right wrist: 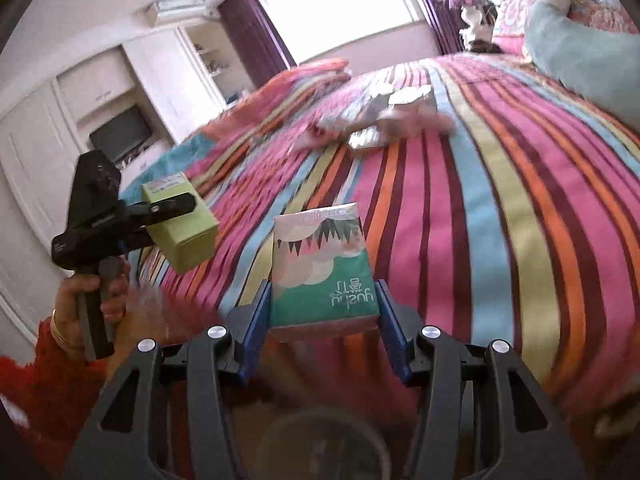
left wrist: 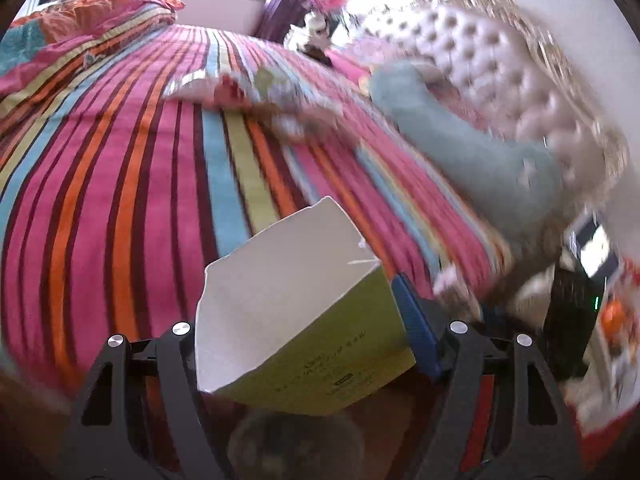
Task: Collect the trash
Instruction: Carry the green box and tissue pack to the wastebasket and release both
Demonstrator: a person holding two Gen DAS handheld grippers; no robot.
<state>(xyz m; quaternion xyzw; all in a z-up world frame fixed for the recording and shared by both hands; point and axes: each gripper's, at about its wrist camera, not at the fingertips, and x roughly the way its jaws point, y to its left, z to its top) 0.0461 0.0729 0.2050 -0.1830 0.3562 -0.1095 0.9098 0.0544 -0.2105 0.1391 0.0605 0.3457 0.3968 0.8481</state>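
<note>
Both tools were loaded at this moment. The left tool (left wrist: 304,344) was clamped on a green carton (left wrist: 296,320), an opened box with its white inside showing; the right wrist view showed the same carton (right wrist: 180,224) held up off the bed beside the person's hand (right wrist: 92,300). The right tool (right wrist: 324,312) gripped a tissue pack (right wrist: 324,272) between its blue pads, the pack standing upright with its printed face toward the camera.

So 2 pieces of trash were already picked up and lifted clear of the striped bedspread (left wrist: 120,200). Neither had been dropped anywhere yet, and no bin or bag was visible in either view, so where they were to go could not be told.

More remained on the bed. A blurred heap of wrappers (right wrist: 384,116) lay well apart from both tools, further up the bedspread toward the window; in the left wrist view the same litter (left wrist: 256,92) sat near a pale blue pillow (left wrist: 460,140). How many pieces it held was too smeared to count. By my judgement the task was roughly at an early-to-middle stage: 2 items in hand, disposal pending, and at least 1 more trip needed for that heap
</note>
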